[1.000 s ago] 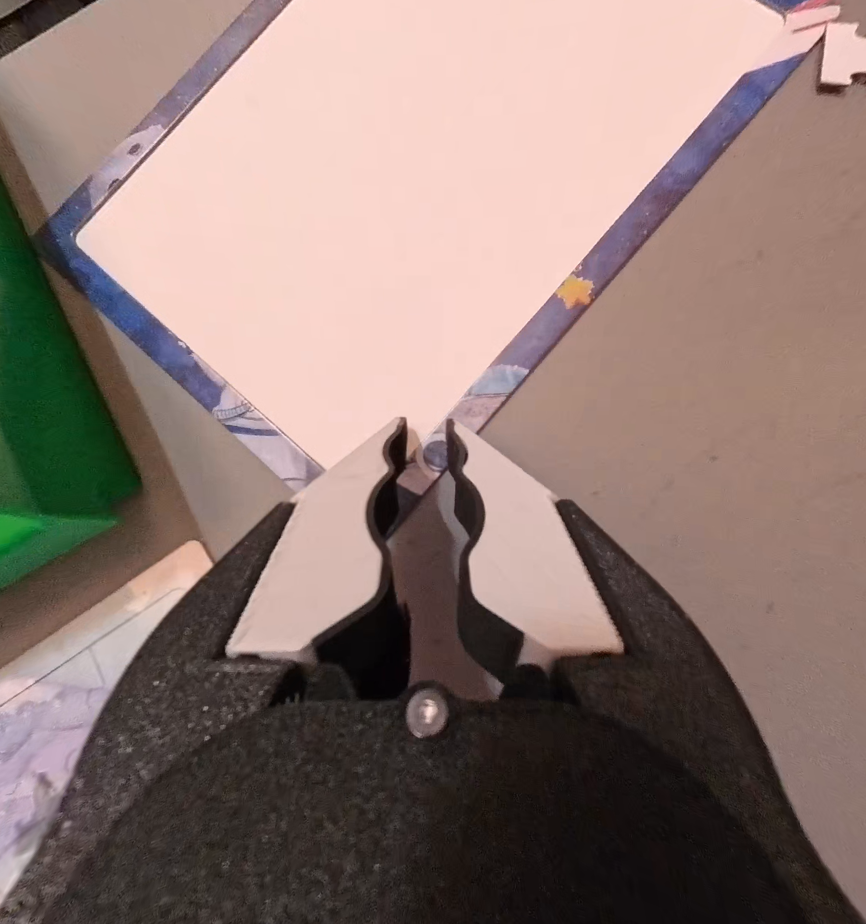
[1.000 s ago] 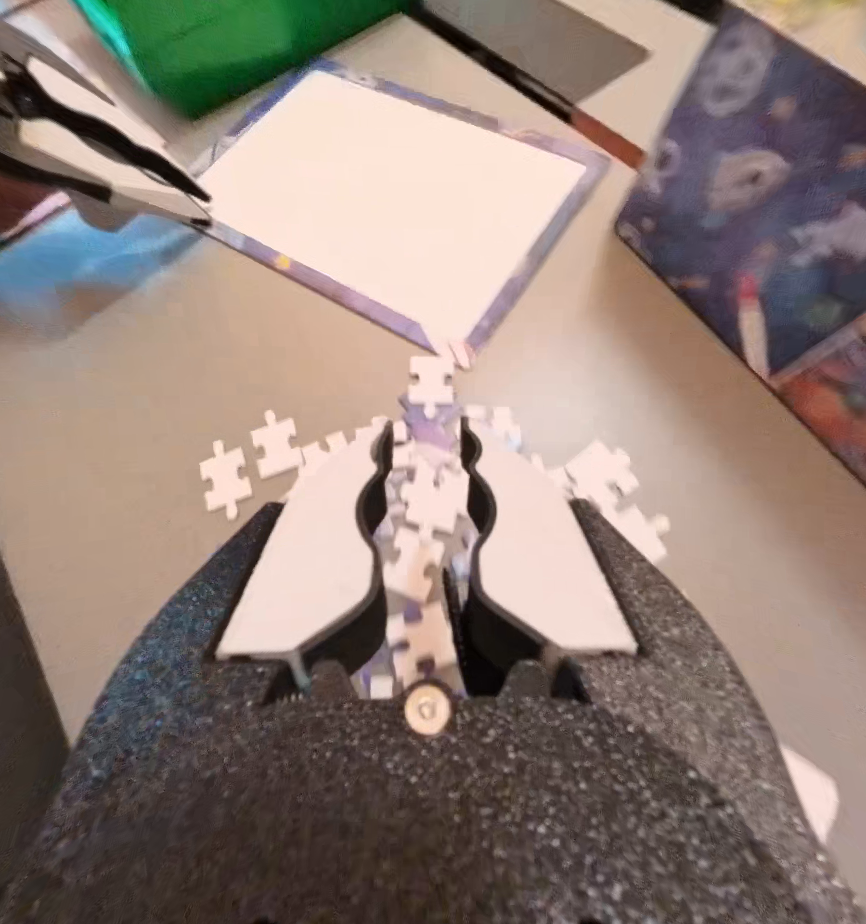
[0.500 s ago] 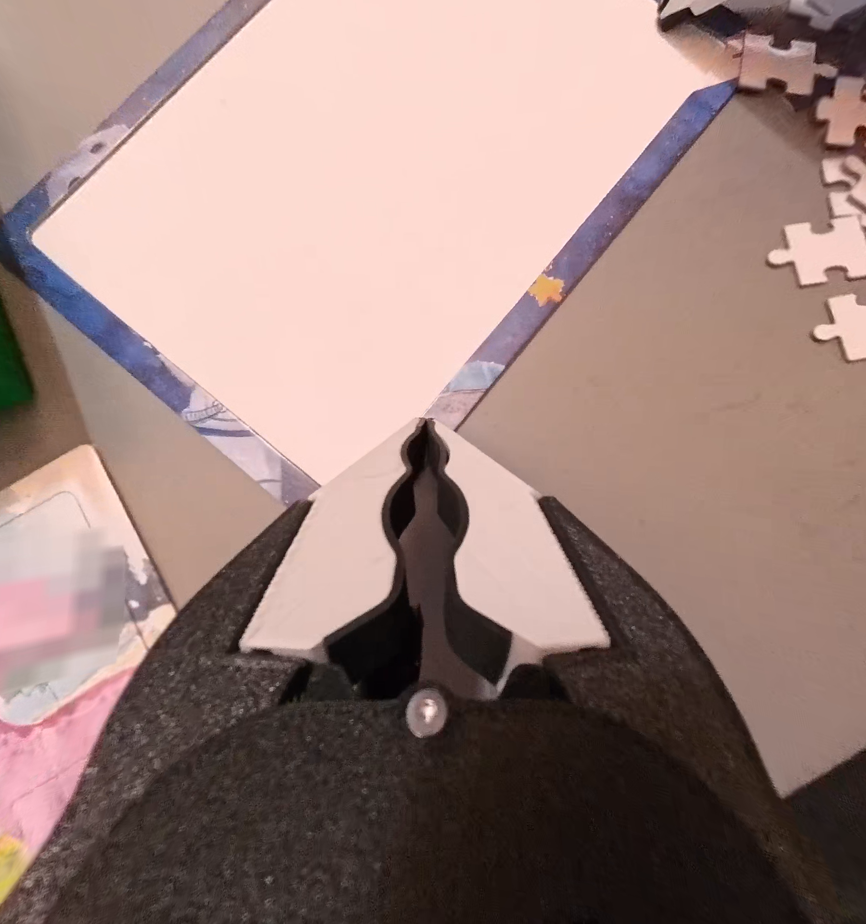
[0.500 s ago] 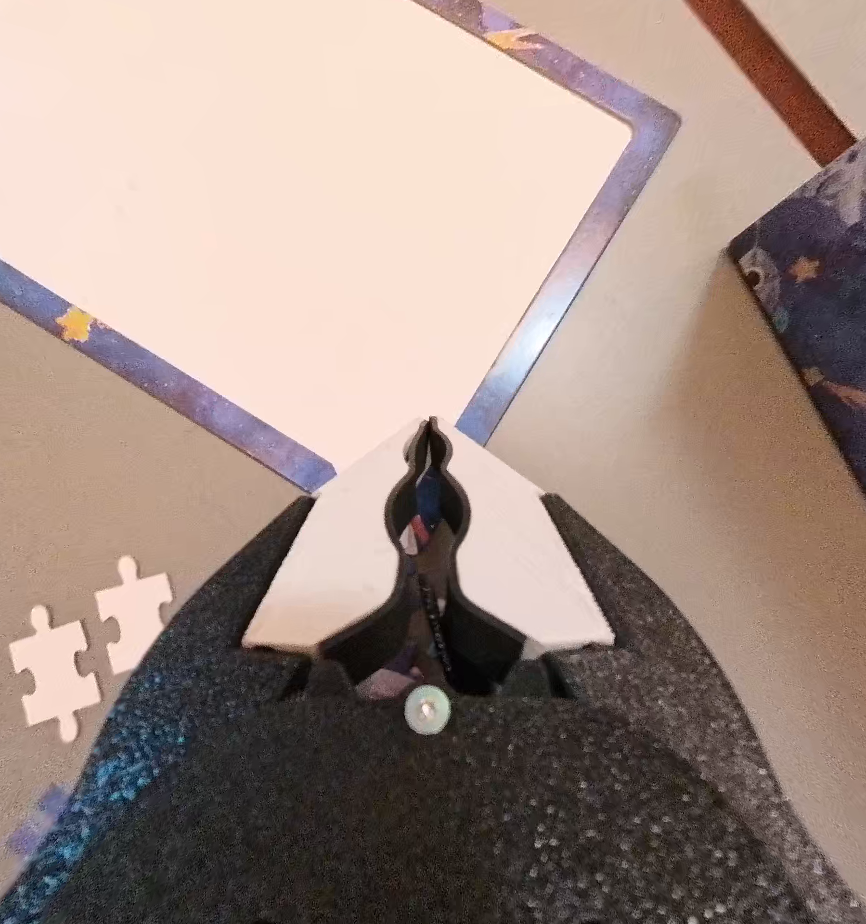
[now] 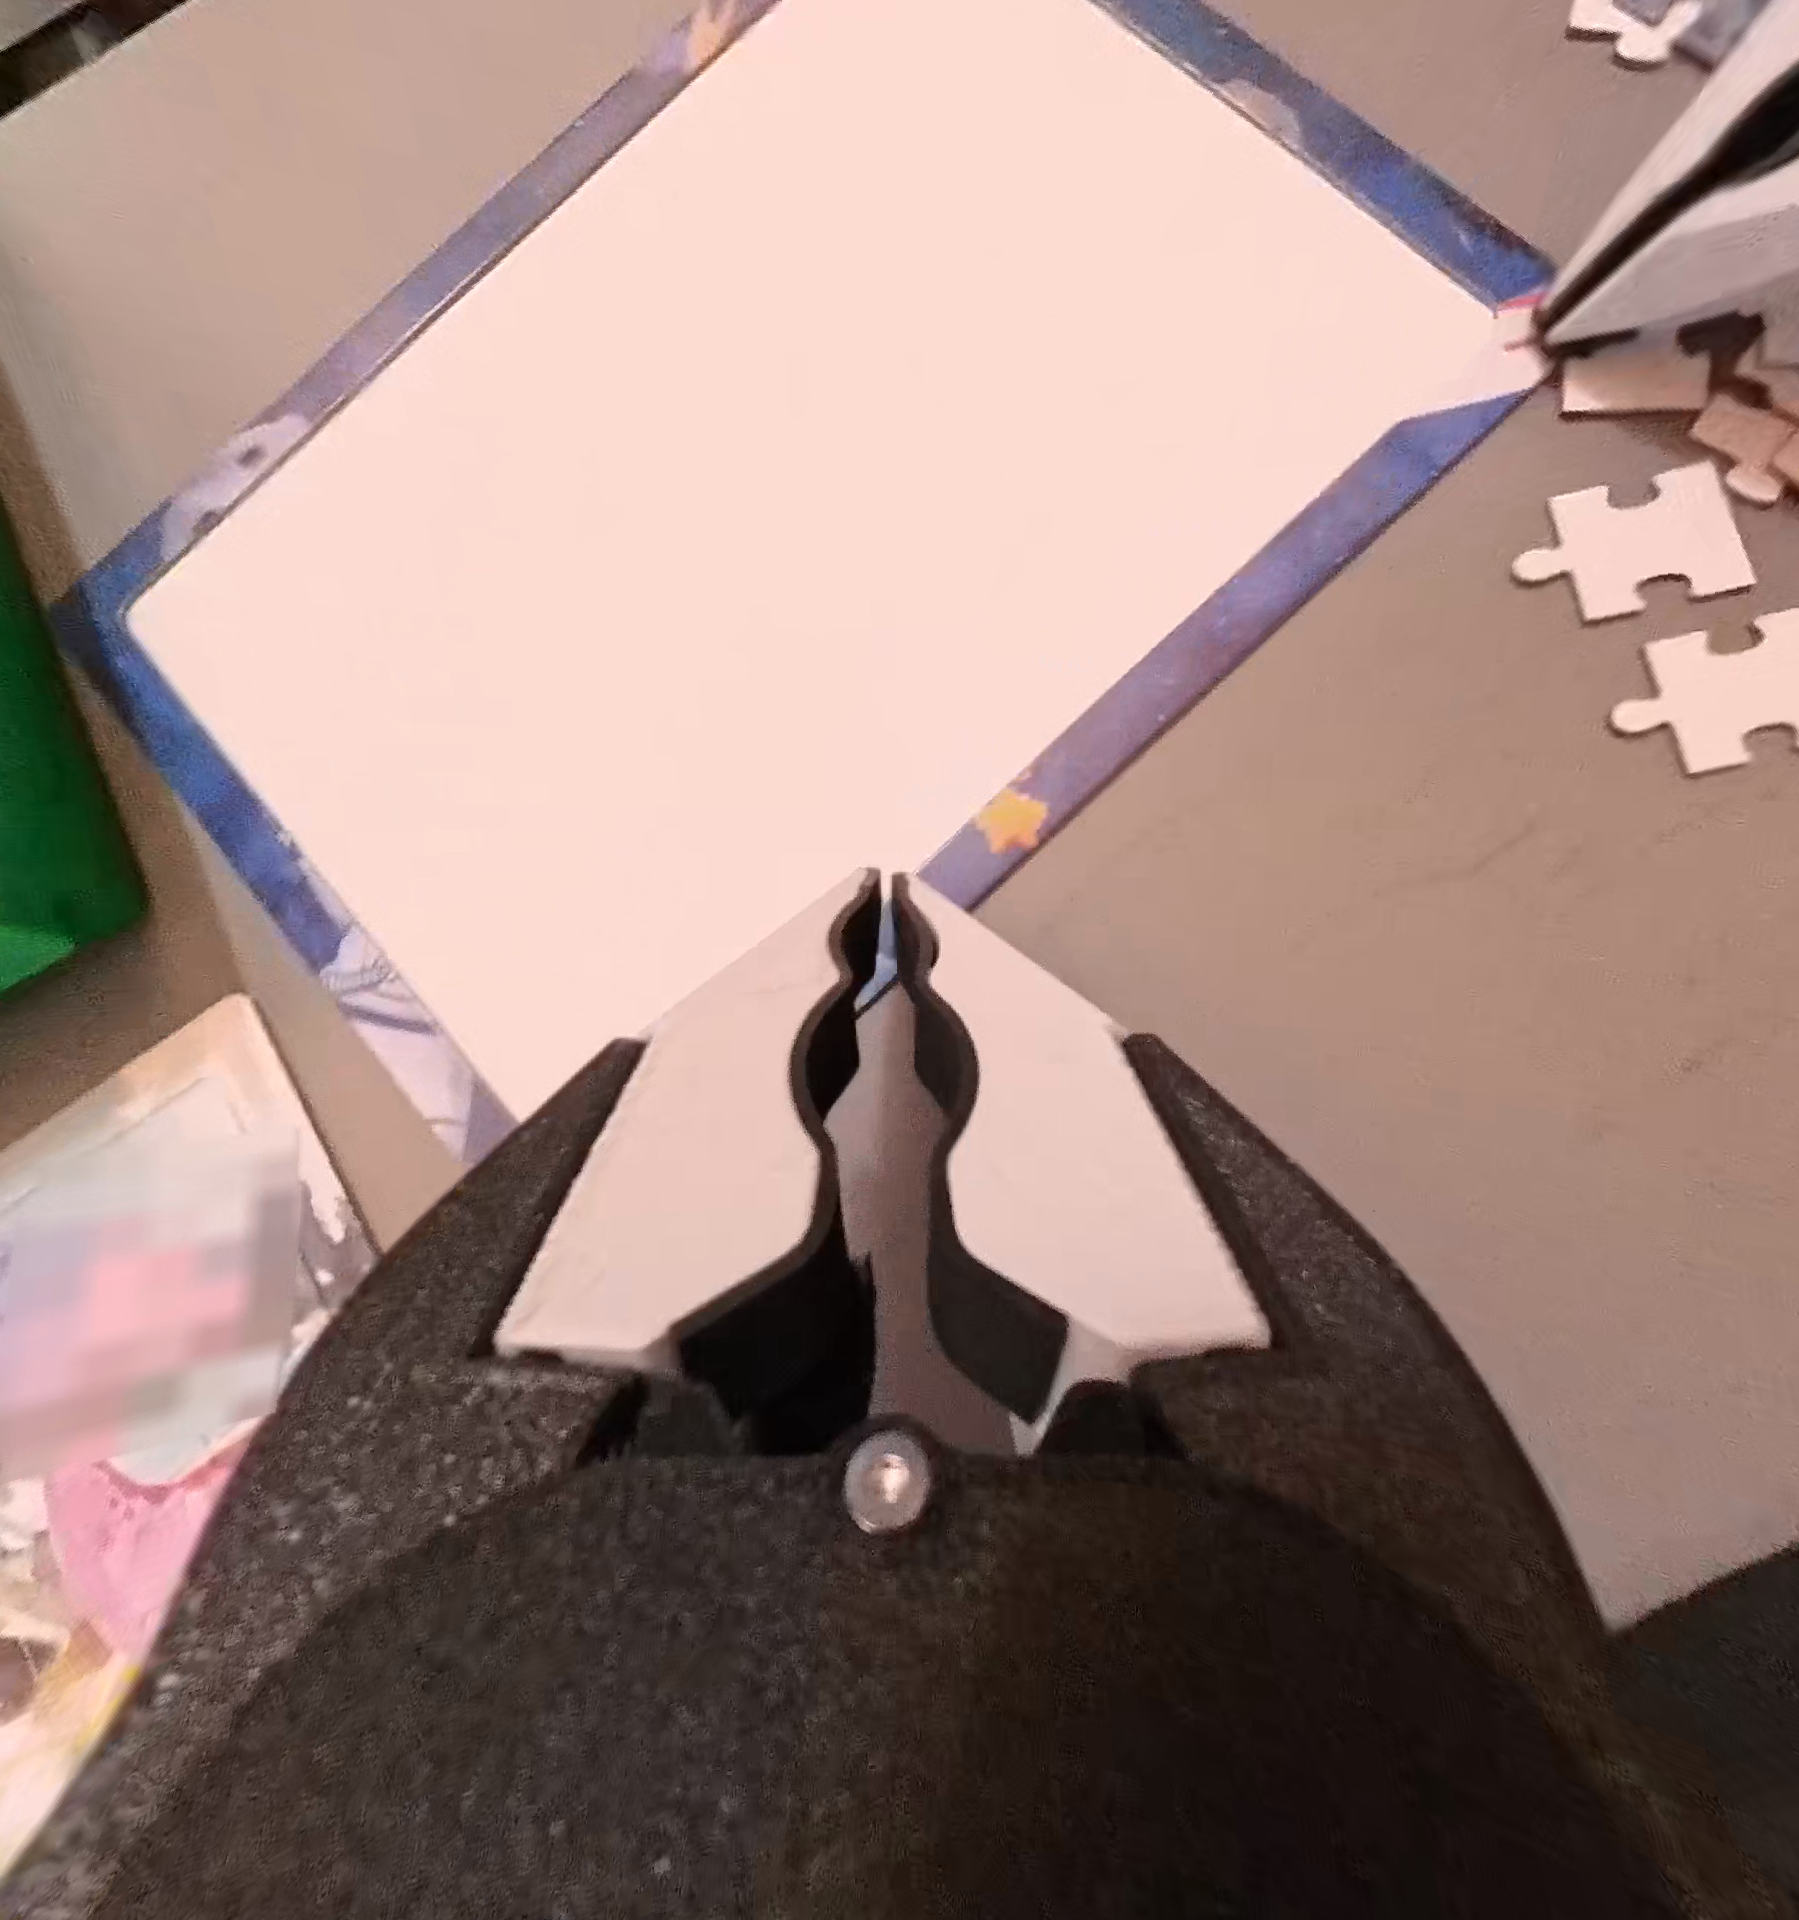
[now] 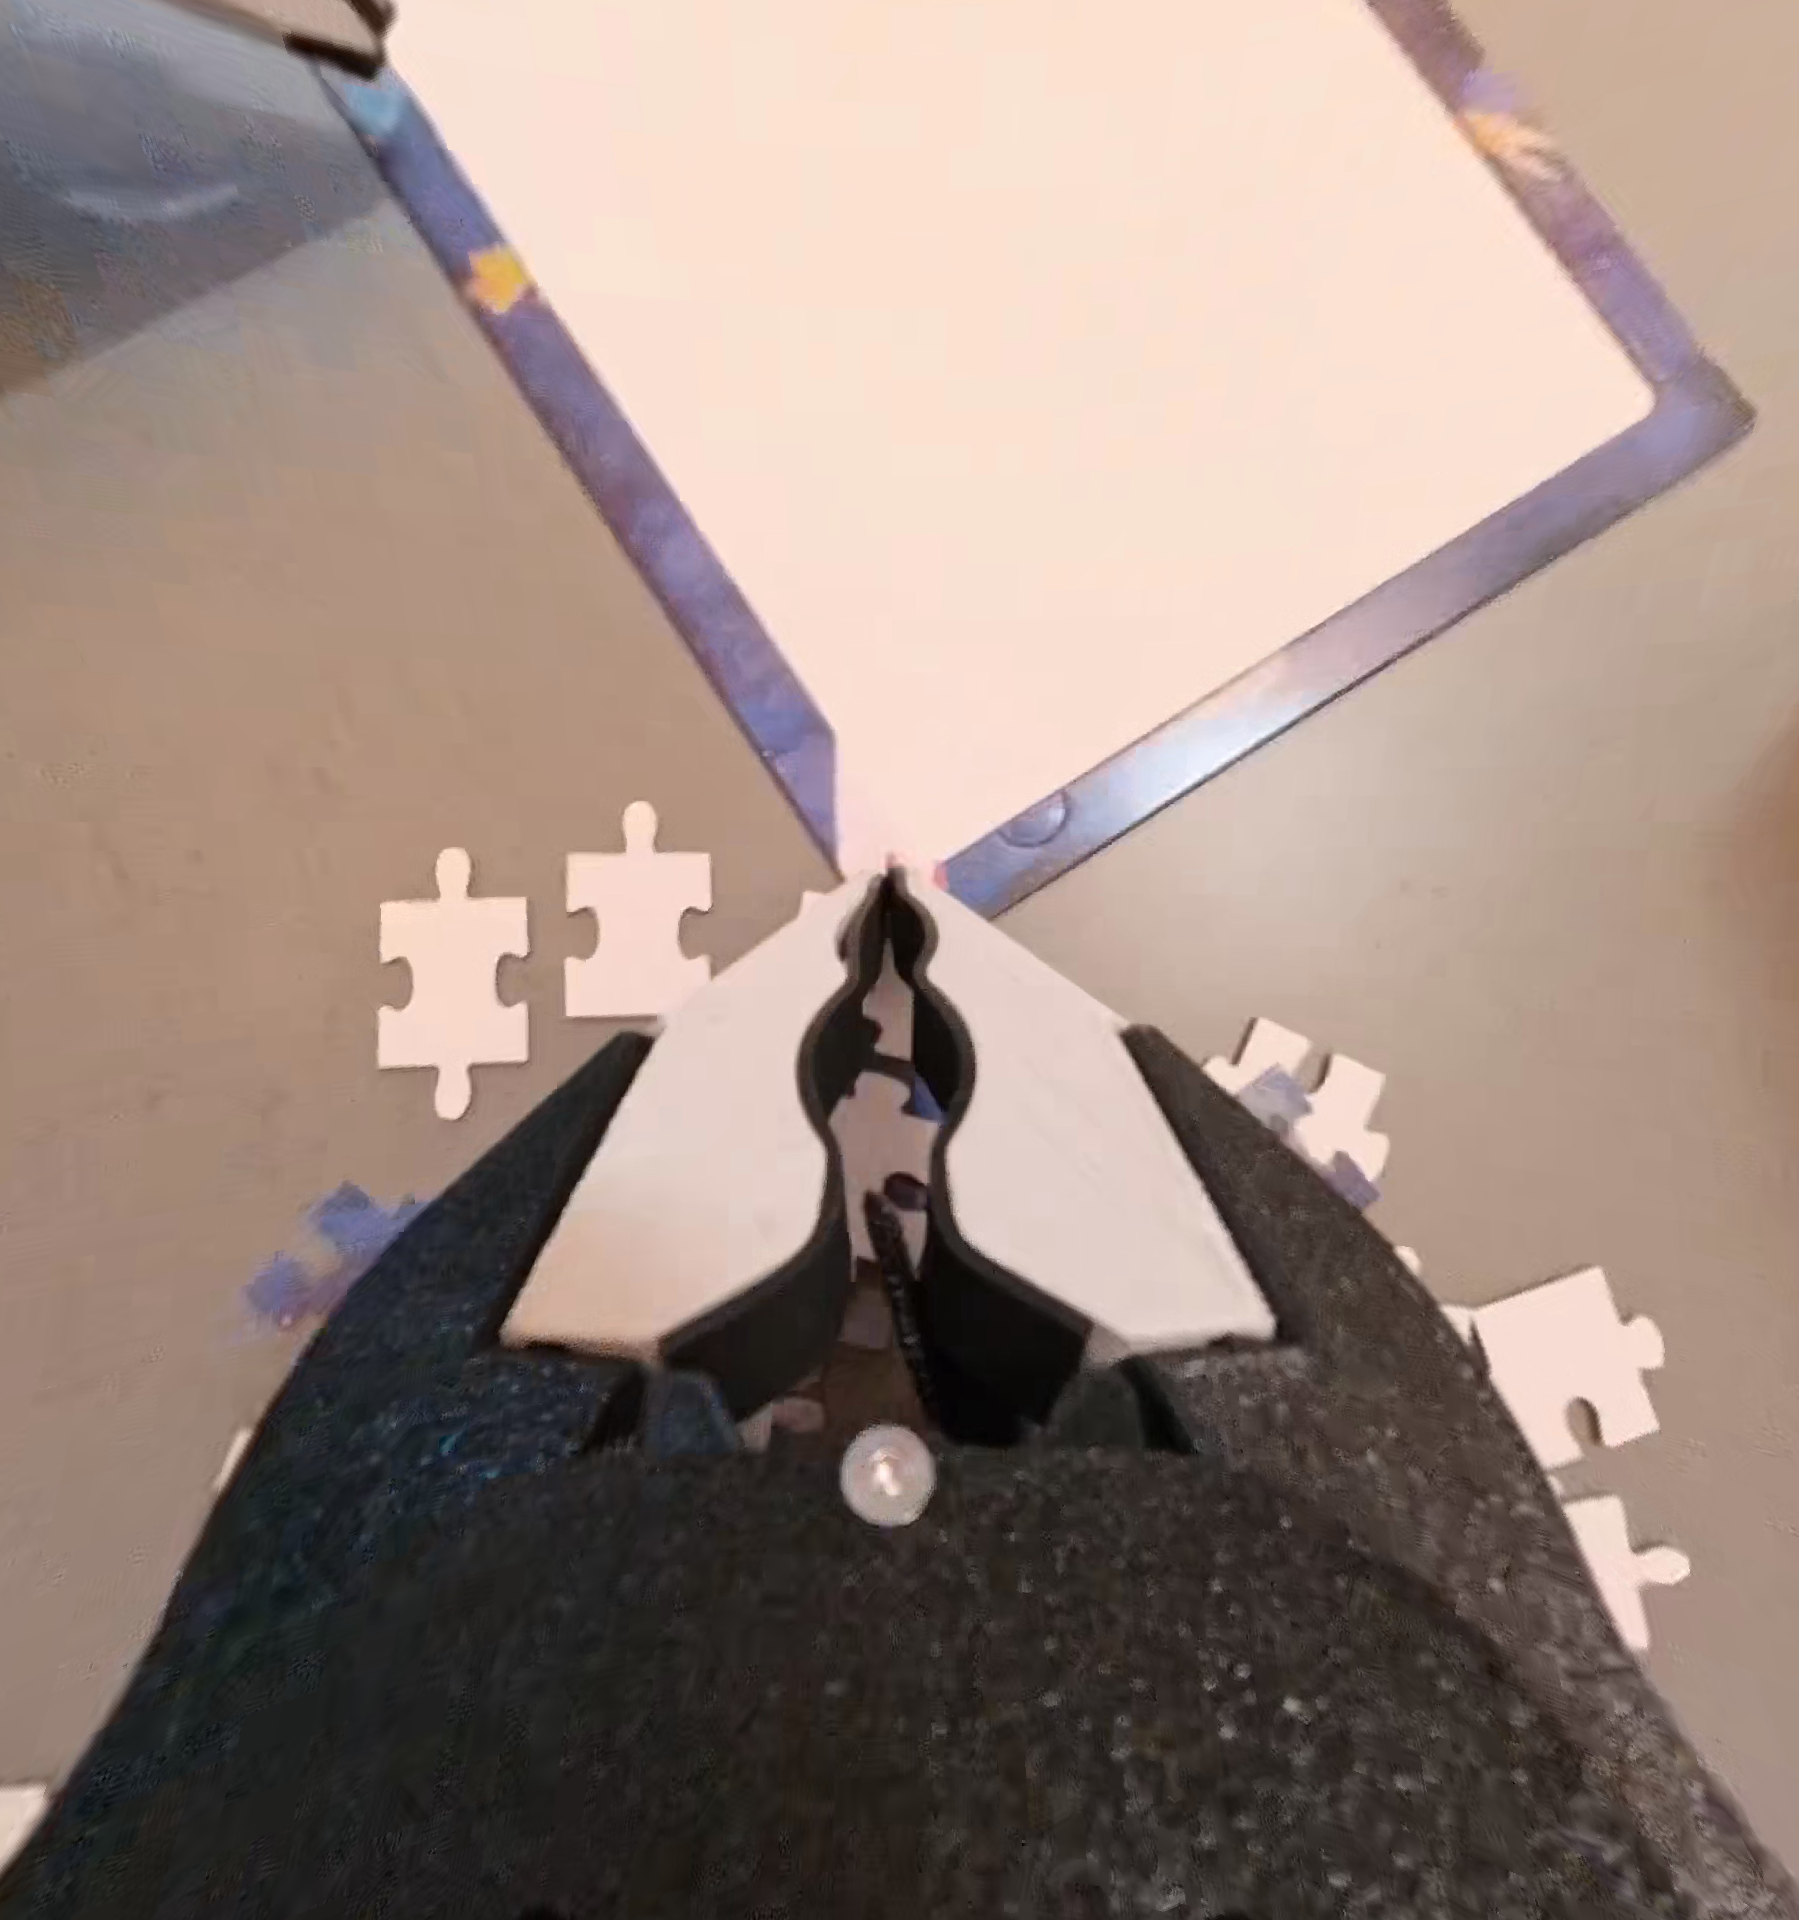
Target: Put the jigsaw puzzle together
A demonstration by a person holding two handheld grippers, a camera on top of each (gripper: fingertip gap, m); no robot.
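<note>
Both grippers pinch the puzzle tray: left gripper (image 5: 884, 883) is closed on its near corner, right gripper (image 6: 887, 883) closed on the corner beside the loose pieces; the one tray (image 5: 1217, 665) spreads ahead of each gripper, its white field holding no pieces; the right gripper is nearer the pile, just behind its tips; two white pieces (image 6: 453, 977) lie apart to its left; the heap is partly hidden, so uncounted.

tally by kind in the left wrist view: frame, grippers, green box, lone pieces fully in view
frame: 1
grippers: 2, left gripper and right gripper
green box: 1
lone pieces: 2
total: 6
</note>
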